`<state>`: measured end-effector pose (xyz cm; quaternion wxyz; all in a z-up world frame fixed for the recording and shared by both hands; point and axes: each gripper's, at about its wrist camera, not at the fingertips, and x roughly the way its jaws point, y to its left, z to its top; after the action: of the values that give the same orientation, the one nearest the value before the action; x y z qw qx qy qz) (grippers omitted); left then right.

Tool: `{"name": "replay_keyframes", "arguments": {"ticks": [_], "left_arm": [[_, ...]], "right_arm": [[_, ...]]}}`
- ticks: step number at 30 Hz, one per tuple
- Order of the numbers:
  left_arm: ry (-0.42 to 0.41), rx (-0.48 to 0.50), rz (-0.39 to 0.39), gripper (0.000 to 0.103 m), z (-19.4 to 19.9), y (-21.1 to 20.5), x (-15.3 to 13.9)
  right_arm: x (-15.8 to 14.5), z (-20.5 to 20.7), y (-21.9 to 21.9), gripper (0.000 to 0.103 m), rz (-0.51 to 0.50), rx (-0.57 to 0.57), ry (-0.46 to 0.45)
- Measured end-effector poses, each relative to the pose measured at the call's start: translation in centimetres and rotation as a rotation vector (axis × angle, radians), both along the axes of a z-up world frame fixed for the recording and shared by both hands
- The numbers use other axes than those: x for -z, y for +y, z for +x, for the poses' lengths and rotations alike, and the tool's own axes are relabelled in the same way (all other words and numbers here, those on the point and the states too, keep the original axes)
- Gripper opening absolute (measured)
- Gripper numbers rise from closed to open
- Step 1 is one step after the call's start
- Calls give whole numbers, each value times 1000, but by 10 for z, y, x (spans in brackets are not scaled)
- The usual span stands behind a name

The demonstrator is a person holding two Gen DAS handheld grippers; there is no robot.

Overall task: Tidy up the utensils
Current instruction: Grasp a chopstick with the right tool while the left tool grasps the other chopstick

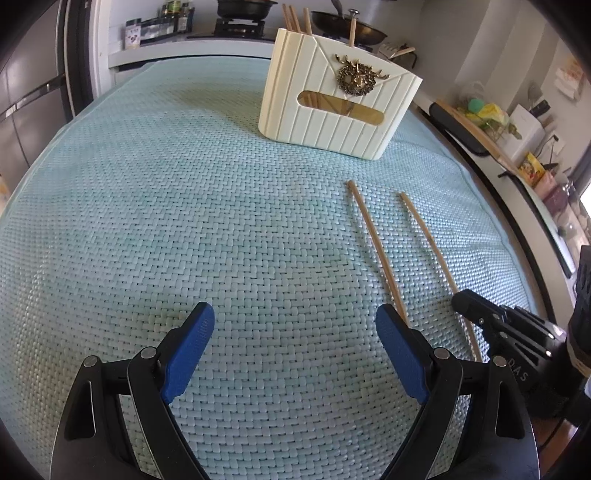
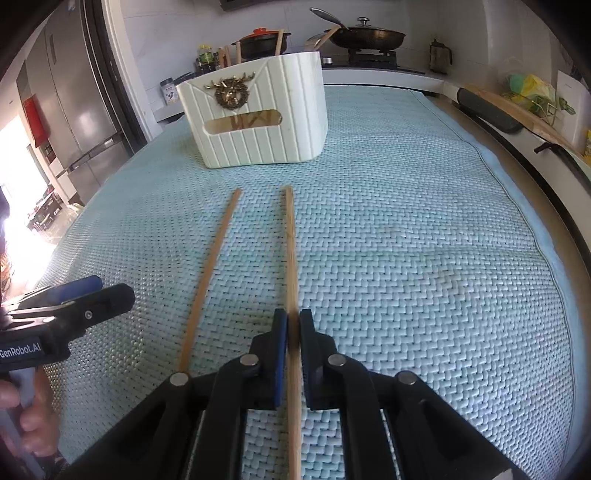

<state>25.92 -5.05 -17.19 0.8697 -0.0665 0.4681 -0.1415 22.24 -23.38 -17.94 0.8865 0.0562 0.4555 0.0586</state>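
- Two wooden chopsticks lie near each other on the tabletop, pointing toward the holder: one (image 2: 208, 273) loose, one (image 2: 291, 254) running between claw pads.
- Cream ribbed chopstick holder (image 2: 258, 122) stands upright, several chopsticks (image 1: 295, 16) inside.

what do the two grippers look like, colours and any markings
Both are black linkage frames with silver pivot pins and blue textured pads on the fingers. The left gripper carries white "GenRobot.AI" lettering on its side, seen from the right wrist view. The right gripper shows partial white letters "DAS" on its body. No cables or sleeves show.
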Motion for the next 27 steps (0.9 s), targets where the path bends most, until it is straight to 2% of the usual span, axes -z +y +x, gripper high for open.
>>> {"name": "replay_keyframes", "arguments": {"ticks": [5, 7, 12, 14, 16, 24, 27], "left_arm": [[-6, 28, -49, 90, 9, -8, -4], [-13, 49, -45, 90, 16, -17, -8], [-44, 94, 45, 90, 42, -46, -18], [-41, 111, 76, 90, 54, -57, -20], [-34, 116, 116, 90, 65, -67, -18], [11, 145, 248, 89, 84, -90, 5], [-8, 141, 245, 91, 82, -86, 9]], "right_arm": [[3, -8, -14, 7, 46, 23, -3], [4, -10, -18, 7, 76, 33, -7], [7, -15, -30, 9, 126, 48, -8], [7, -18, -32, 16, 138, 40, -16], [6, -21, -35, 30, 133, 38, -27], [6, -27, -38, 31, 156, 42, -40], [6, -29, -39, 31, 156, 41, -41]]}}
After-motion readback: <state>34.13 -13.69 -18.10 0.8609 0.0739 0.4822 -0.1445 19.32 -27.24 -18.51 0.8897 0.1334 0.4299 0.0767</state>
